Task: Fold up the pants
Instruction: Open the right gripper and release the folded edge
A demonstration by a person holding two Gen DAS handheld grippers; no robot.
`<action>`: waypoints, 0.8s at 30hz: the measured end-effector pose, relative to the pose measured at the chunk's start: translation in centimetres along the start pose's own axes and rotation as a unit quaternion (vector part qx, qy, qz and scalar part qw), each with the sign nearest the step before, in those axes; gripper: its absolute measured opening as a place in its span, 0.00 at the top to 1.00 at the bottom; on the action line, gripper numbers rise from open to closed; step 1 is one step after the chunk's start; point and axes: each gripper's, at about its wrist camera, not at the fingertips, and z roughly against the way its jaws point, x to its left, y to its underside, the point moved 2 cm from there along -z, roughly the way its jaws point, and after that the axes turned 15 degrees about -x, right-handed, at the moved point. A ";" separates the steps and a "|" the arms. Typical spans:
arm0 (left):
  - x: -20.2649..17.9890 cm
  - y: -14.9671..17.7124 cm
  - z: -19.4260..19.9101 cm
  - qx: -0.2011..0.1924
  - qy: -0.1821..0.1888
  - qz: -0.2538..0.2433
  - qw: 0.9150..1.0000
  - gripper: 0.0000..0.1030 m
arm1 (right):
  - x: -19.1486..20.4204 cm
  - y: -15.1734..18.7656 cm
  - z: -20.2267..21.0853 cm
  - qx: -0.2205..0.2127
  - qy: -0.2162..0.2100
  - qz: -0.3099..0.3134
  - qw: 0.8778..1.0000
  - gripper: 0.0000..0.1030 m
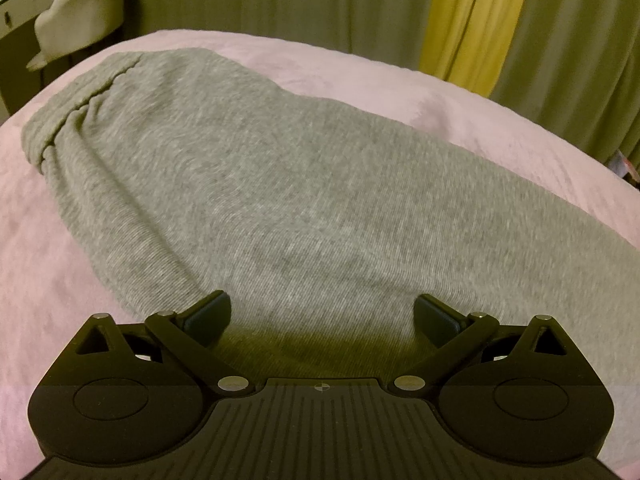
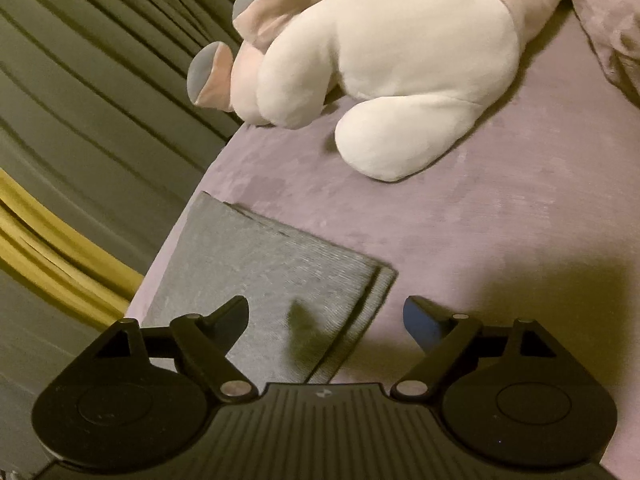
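- Our bed fills both views, with the gray pants across the middle.
- The legs lie stacked; folding them shorter seems left.
- Our left gripper and right gripper hover at the bottom, fingers apart, holding nothing.

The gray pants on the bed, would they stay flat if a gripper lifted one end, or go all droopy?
Probably droopy: the gray pants are soft knit that wrinkles at the waistband. The stacked leg ends might slide apart, since nothing pins them. They look light, lying on the pink blanket without denting it much.
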 end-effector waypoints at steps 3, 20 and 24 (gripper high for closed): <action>0.0 0.0 0.0 0.000 0.000 0.000 1.000 0.01 | 0.1 -0.1 -0.1 -0.005 -0.003 0.004 1.000 0.27; -0.4 -0.1 0.9 -0.013 0.048 0.008 0.999 0.01 | 0.2 0.3 0.3 0.000 -0.002 0.009 1.000 0.43; -1.1 0.1 1.0 -0.008 0.067 -0.007 0.998 0.01 | 0.8 0.5 0.2 0.003 0.005 0.033 0.999 0.42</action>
